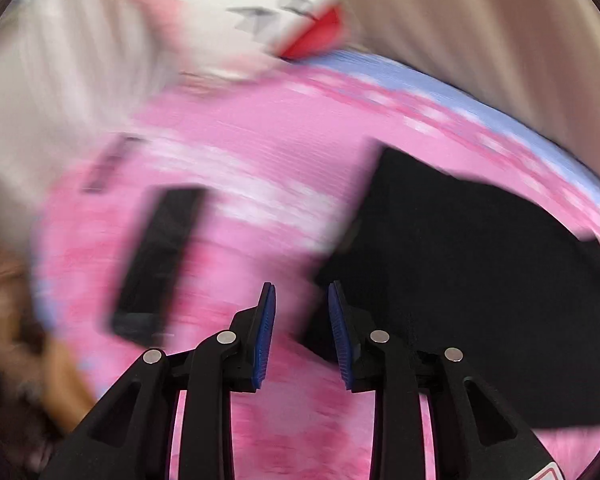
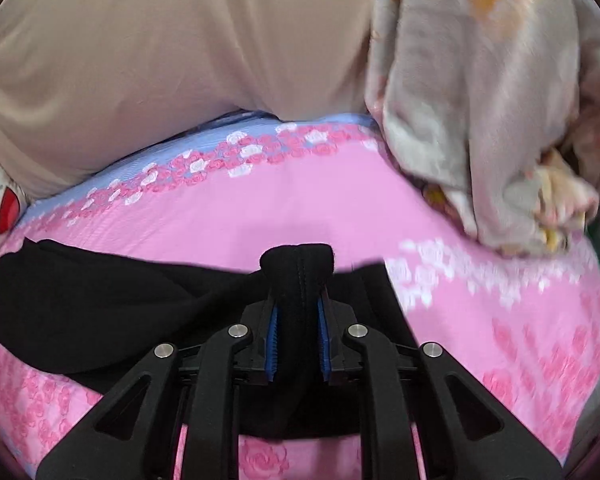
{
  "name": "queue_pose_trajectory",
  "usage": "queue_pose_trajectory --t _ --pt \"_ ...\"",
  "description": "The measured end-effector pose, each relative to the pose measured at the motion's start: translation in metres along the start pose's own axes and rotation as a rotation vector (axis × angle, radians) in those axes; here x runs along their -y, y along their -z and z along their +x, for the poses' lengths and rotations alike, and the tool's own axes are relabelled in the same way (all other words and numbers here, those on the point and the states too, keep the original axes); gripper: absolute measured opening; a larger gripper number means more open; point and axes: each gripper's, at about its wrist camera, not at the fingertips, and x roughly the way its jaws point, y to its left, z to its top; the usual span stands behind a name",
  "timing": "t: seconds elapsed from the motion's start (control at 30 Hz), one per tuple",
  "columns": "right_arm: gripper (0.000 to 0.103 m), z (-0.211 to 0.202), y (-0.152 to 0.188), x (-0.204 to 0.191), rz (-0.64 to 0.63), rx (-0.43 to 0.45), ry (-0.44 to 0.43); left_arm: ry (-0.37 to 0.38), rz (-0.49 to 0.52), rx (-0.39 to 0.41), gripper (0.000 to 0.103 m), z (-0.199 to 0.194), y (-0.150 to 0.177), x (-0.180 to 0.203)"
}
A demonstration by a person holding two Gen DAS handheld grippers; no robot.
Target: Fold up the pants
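Observation:
The black pants (image 1: 468, 280) lie on a pink flowered bedsheet (image 1: 260, 152), to the right in the blurred left wrist view. My left gripper (image 1: 301, 300) is open and empty, just left of the pants' edge. In the right wrist view the pants (image 2: 100, 312) stretch to the left across the sheet (image 2: 300, 208). My right gripper (image 2: 298, 312) is shut on a bunched fold of the pants, which sticks up between the blue pads (image 2: 273, 340).
A dark flat phone-like object (image 1: 160, 264) lies on the sheet at the left. A white and red cushion (image 1: 260, 8) lies at the far edge. A beige curtain (image 2: 160, 60) hangs behind the bed. A crumpled grey flowered blanket (image 2: 480, 112) lies at the right.

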Motion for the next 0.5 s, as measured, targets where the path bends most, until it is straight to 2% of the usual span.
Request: queue_pose_trajectory --t 0.03,0.1,0.17,0.2,0.23,0.27,0.3,0.37,0.4,0.43,0.5 --pt "0.015 -0.006 -0.009 -0.004 -0.024 0.049 0.002 -0.094 -0.018 0.069 0.027 -0.012 -0.007 -0.002" --pt "0.015 -0.034 -0.026 -0.015 -0.058 0.189 -0.018 -0.188 -0.037 0.180 0.027 -0.033 -0.015 0.000" --pt "0.019 -0.061 -0.037 -0.025 -0.118 0.300 -0.019 -0.150 -0.022 0.241 0.032 -0.057 -0.018 0.013" --pt "0.023 -0.069 -0.034 -0.031 -0.188 0.294 0.013 -0.120 -0.010 0.250 0.036 -0.064 -0.017 0.021" --pt "0.036 -0.069 -0.029 -0.033 -0.226 0.270 0.032 -0.075 0.016 0.252 0.044 -0.069 -0.013 0.035" --pt "0.052 -0.063 -0.015 -0.029 -0.278 0.191 0.079 -0.047 0.038 0.250 0.045 -0.071 -0.009 0.044" --pt "0.058 -0.058 0.000 -0.021 -0.292 0.110 0.122 -0.007 0.082 0.244 0.045 -0.073 -0.002 0.060" --pt "0.060 -0.056 0.031 0.000 -0.260 -0.019 0.165 0.036 0.143 0.228 0.045 -0.073 0.008 0.086" --pt "0.060 -0.061 0.041 0.009 -0.225 -0.046 0.166 0.062 0.175 0.218 0.045 -0.073 0.013 0.100" --pt "0.060 -0.068 0.048 0.017 -0.180 -0.054 0.161 0.098 0.215 0.210 0.045 -0.075 0.018 0.119" --pt "0.066 -0.091 0.051 0.037 -0.020 -0.011 0.093 0.154 0.273 0.204 0.045 -0.079 0.024 0.153"
